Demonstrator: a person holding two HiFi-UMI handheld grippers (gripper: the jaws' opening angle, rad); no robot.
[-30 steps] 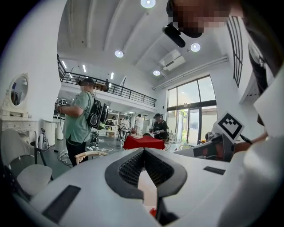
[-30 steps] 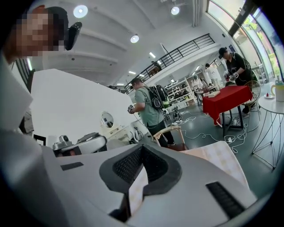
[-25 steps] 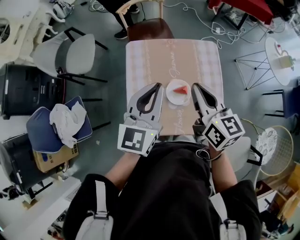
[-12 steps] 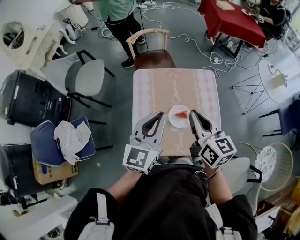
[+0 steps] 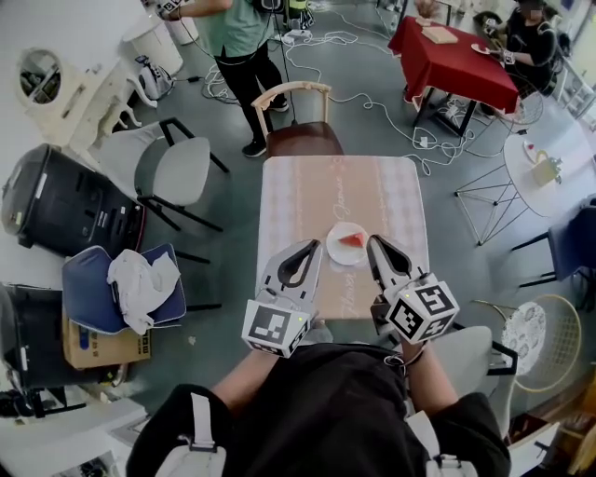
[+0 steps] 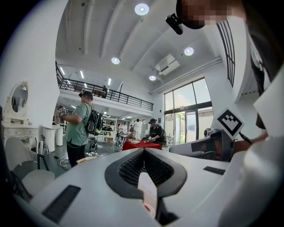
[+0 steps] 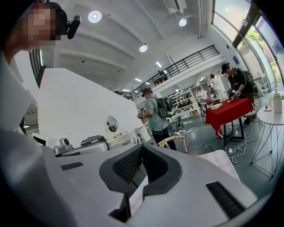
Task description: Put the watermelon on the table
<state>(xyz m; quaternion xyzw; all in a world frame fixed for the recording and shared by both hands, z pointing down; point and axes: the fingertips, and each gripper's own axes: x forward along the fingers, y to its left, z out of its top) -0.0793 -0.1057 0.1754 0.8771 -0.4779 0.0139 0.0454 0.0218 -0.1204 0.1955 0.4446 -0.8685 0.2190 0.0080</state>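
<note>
Watermelon [image 5: 352, 239] is lying centre-frame, nearer the right tongs [image 5: 374, 242] than the left tongs [image 5: 313, 247]; both are hovering clenched, empty.

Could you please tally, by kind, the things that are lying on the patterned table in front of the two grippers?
White plate: 1
Watermelon slice: 1
Total: 2

Grey floor [image 5: 235, 279], wooden chair [image 5: 300, 138], red-clothed table [image 5: 456, 61], tall windows [image 6: 186, 111], ceiling spotlights [image 6: 142, 9]
</note>
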